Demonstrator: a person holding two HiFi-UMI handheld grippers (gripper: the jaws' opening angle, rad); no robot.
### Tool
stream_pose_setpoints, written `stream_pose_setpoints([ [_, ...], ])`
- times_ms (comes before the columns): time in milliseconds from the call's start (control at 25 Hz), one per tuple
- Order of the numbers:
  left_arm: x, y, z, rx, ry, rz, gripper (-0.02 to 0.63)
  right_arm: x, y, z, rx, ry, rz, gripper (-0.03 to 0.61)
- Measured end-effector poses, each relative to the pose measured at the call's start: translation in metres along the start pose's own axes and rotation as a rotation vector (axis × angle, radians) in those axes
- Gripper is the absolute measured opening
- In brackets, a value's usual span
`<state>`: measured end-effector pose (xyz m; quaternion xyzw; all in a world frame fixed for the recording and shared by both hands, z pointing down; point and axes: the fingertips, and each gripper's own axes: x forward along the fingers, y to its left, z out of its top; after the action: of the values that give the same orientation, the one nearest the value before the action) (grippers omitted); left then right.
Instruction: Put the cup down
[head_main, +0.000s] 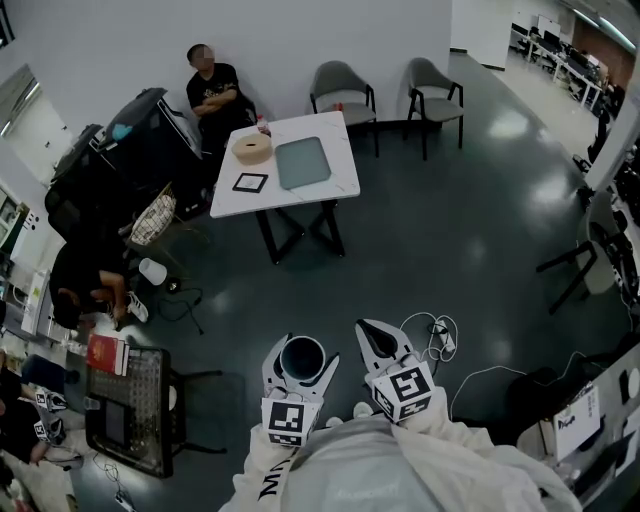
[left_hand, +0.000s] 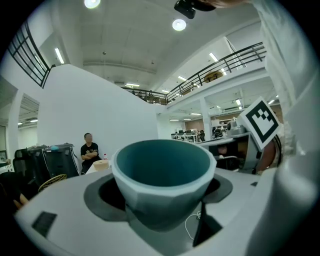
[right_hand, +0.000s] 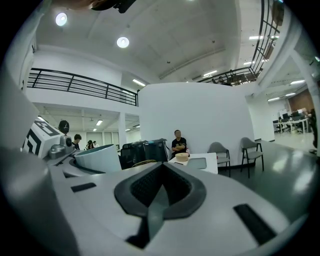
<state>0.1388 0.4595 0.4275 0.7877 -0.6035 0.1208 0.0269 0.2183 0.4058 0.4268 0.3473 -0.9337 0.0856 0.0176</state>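
Down at 6 o'clock in the head view: left gripper (head_main: 302, 366), spread wide and clamped on a teal cup (head_main: 303, 357), upright, mouth open to the ceiling. Seen along that gripper's own jaws, the cup wedged between both dark pads and filling the gap. Just beside it at 3 o'clock: right gripper (head_main: 378, 338), closed to a thin seam, nothing between the pads. Cup held over the dark floor (head_main: 450, 250), well apart from the white table (head_main: 340, 182) up at 12 o'clock. On that table: a grey tray (head_main: 302, 162), a tan roll of tape (head_main: 252, 148) at the tray's 9 o'clock, a small black-framed square (head_main: 250, 183) at its 7 o'clock. Beyond the table at 11 o'clock, a seated person (head_main: 212, 90), arms folded; at 1 o'clock, two grey chairs (head_main: 343, 90).
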Motion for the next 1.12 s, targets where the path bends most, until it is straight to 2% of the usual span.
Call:
stream_pose_setpoints([
  [520, 0.019, -0.012, 0.003, 0.024, 0.001, 0.005, 0.405, -0.002, -0.026, 0.002, 0.0, -0.026, 0.005, 0.005],
  [840, 0.033, 0.004, 0.001, 0.022, 0.006, 0.008, 0.405, 0.017, -0.036, -0.001, 0.014, -0.022, -0.002, 0.005],
  [1120, 0.059, 0.02, 0.002, 0.02, -0.003, -0.026, 0.405, 0.042, -0.051, -0.001, 0.014, -0.014, -0.028, 0.005],
])
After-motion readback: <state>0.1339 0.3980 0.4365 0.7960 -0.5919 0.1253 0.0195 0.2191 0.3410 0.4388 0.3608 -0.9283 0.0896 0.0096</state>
